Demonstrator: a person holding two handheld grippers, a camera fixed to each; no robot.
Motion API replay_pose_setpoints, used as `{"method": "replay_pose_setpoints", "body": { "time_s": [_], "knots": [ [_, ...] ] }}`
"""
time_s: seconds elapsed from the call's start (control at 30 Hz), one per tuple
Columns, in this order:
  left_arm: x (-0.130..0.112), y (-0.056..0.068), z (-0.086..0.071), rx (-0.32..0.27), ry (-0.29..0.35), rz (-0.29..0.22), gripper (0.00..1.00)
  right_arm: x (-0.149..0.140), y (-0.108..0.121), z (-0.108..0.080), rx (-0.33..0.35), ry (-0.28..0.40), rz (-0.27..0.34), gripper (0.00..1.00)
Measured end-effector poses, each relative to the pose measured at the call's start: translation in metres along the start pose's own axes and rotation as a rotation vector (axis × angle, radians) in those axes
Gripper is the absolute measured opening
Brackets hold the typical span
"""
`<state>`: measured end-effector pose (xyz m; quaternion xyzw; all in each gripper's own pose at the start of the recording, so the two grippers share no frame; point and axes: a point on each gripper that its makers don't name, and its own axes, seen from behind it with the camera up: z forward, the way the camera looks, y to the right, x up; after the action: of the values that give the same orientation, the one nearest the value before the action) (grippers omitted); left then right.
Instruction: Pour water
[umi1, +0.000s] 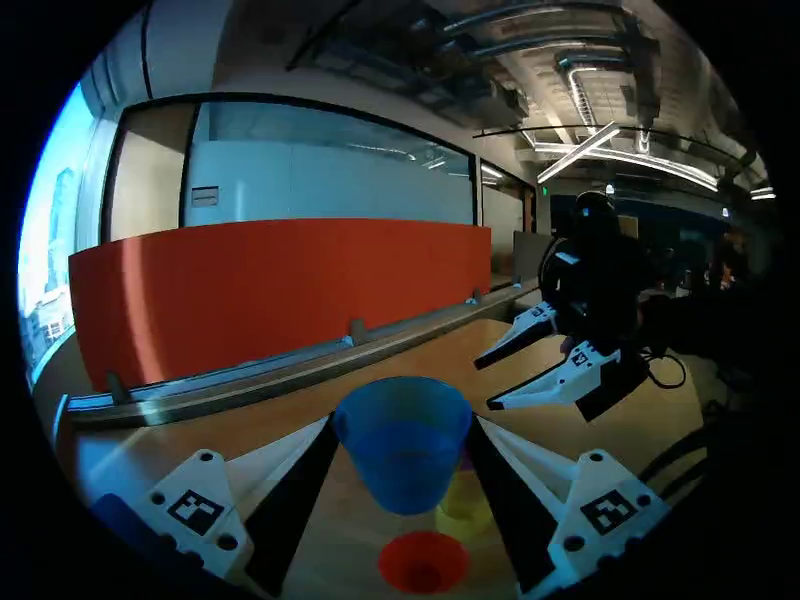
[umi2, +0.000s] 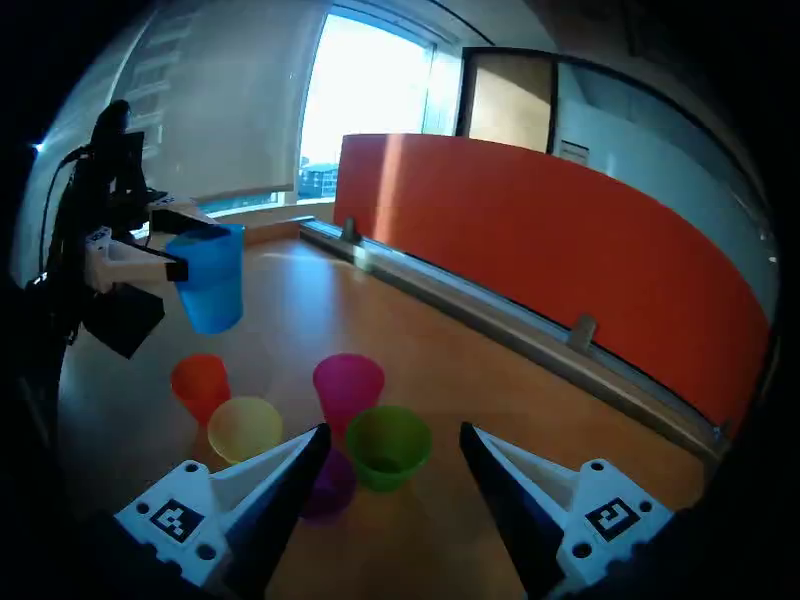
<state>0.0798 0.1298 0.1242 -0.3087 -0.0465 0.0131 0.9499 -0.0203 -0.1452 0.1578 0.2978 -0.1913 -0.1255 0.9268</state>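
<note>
Orange partition (umi2: 560, 240) runs along the far edge of the wooden worktop (umi2: 300, 310). Left gripper (umi1: 403, 425) has its fingers clamped on a blue cup (umi1: 405, 465), one finger each side; the cup is upright and raised off the worktop, near the orange cup (umi2: 200, 385) and yellow cup (umi2: 243, 428). Right gripper (umi2: 392, 430) has its fingers apart and holds nothing. The green cup (umi2: 387, 455) shows between them in the right gripper view, untouched. Pink cup (umi2: 348, 385) stands just behind the green cup, and the purple cup (umi2: 328, 485) is partly hidden by one finger. These five cups stand close together. Cannot tell the water level in the blue cup.
</note>
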Motion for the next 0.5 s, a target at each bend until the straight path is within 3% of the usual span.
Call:
{"method": "replay_pose_setpoints", "body": {
  "time_s": [0.5],
  "knots": [
    [0.01, 0.002, -0.026, 0.027, 0.059, -0.026, 0.88, -0.001, -0.003, 0.017, 0.033, -0.067, -0.017, 1.0]
  ]
}}
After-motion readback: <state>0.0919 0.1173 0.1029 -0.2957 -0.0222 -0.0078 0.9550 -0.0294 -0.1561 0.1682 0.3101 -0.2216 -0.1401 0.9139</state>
